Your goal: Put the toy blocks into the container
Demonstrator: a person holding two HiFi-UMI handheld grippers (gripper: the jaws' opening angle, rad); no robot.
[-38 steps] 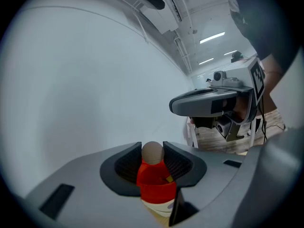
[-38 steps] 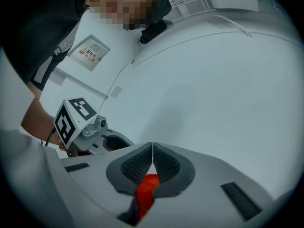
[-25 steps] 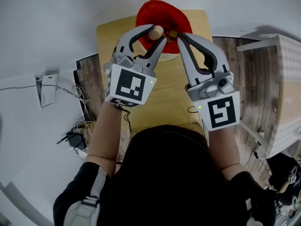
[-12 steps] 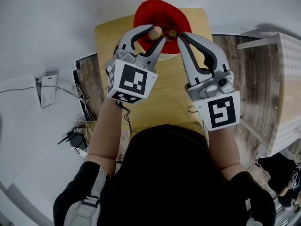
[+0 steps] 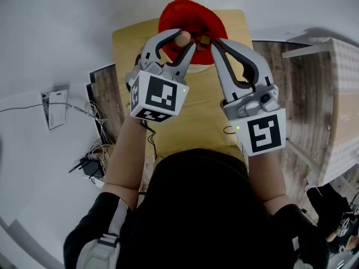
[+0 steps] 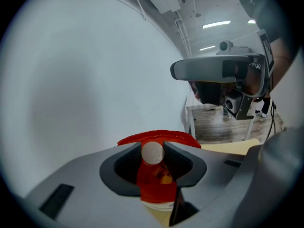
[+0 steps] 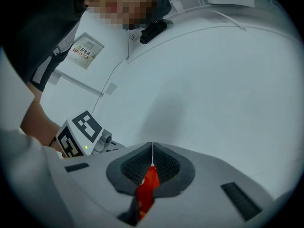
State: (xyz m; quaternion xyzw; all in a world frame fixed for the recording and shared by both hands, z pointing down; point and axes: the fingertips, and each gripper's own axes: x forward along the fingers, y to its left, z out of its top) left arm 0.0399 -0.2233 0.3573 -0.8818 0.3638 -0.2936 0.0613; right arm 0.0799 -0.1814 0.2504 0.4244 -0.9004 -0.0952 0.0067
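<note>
My left claw (image 5: 185, 41) is clamped on a pale wooden cylinder block (image 5: 183, 37), poised over the red container (image 5: 185, 10) that stands at the far end of a light wooden table (image 5: 205, 108). In the left gripper view, the claw (image 6: 153, 152) presses both dark ribbed pads against the round sides of the block (image 6: 153, 153), whose flat end faces the camera. The container's rim (image 6: 156, 137) curves just beyond the block, and its red inside shows directly beneath.

Small blocks (image 6: 165, 177) already lie inside the container, below the held cylinder. In the head view a small brown block (image 5: 206, 40) shows within the container, between the tips of my two claws.

My right claw (image 5: 215, 42) has its tips at the container's near edge, just right of the cylinder. In the right gripper view that claw (image 7: 152, 158) has its pads drawn together with nothing between them, and a strip of the red container (image 7: 149, 191) is visible below. The left claw's marker cube (image 5: 157, 97) sits on my side of the container, above the bare tabletop.
</note>
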